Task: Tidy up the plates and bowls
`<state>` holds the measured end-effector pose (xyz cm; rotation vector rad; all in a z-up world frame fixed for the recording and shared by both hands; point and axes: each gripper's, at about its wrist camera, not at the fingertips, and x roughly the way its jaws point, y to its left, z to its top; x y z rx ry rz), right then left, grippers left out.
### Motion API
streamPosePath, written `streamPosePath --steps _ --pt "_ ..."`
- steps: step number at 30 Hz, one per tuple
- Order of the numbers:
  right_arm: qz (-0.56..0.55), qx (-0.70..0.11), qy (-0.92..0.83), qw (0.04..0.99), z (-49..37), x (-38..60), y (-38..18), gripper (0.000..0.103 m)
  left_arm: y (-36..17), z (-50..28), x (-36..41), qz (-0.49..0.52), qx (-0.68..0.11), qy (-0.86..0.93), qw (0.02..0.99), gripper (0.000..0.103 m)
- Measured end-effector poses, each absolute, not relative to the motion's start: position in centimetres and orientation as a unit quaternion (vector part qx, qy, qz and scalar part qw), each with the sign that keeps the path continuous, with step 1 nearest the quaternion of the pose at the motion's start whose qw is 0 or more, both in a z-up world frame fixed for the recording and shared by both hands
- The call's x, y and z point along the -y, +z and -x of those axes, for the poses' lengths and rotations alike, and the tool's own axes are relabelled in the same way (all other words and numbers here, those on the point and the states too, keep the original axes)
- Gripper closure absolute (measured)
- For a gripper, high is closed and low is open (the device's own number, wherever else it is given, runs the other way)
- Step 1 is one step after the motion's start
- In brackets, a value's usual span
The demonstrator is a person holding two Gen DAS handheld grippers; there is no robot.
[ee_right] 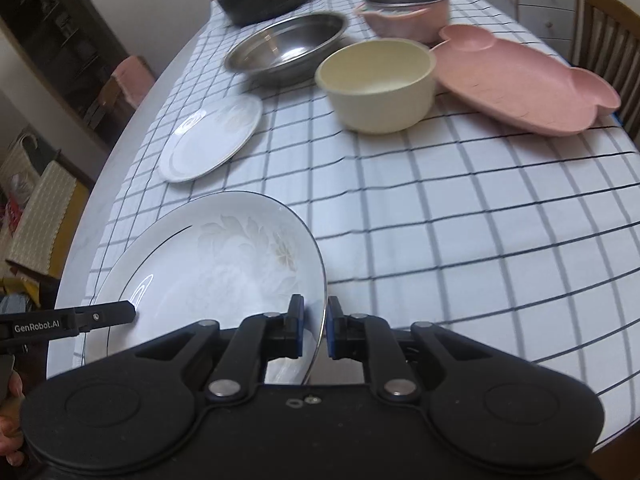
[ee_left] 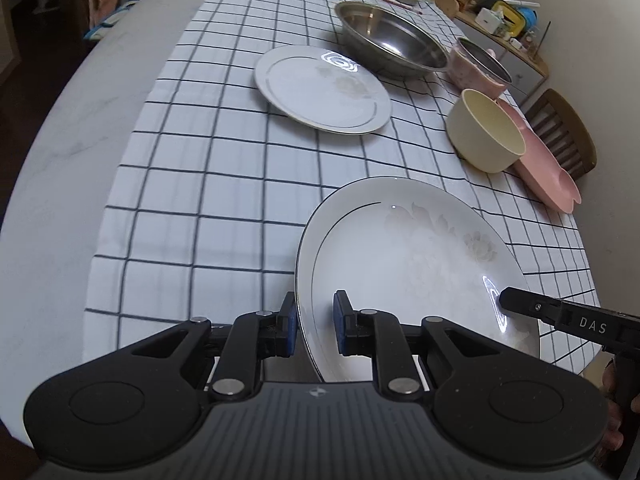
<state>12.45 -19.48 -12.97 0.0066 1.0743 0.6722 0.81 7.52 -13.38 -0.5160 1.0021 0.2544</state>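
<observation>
— Checked cloth covers the table [ee_left: 192,184]. Left wrist view?
— Left claw [ee_left: 314,322] pinches the big plate's [ee_left: 408,256] near rim at lower centre; the small plate [ee_left: 322,88] lies beyond, upper centre.
— Right wrist view?
— Right claw [ee_right: 315,332] nearly closed on the opposite rim, lower centre; the small plate sits upper left, nearer the left claw.

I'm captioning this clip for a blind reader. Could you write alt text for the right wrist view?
The right gripper is shut on the rim of a large white floral plate, and the left gripper holds its opposite edge. Beyond, on the checked tablecloth, sit a smaller white plate, a cream bowl, a pink tray and a steel bowl.
</observation>
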Motion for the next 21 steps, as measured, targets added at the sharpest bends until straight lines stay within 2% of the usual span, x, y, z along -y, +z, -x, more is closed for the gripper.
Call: streamPosePath --steps 21 --pt "0.010 -0.506 0.314 0.803 -11.8 16.0 -14.6 0.089 -15.3 0.0 -9.6 0.228 -0.475 0.113 0.842 0.086"
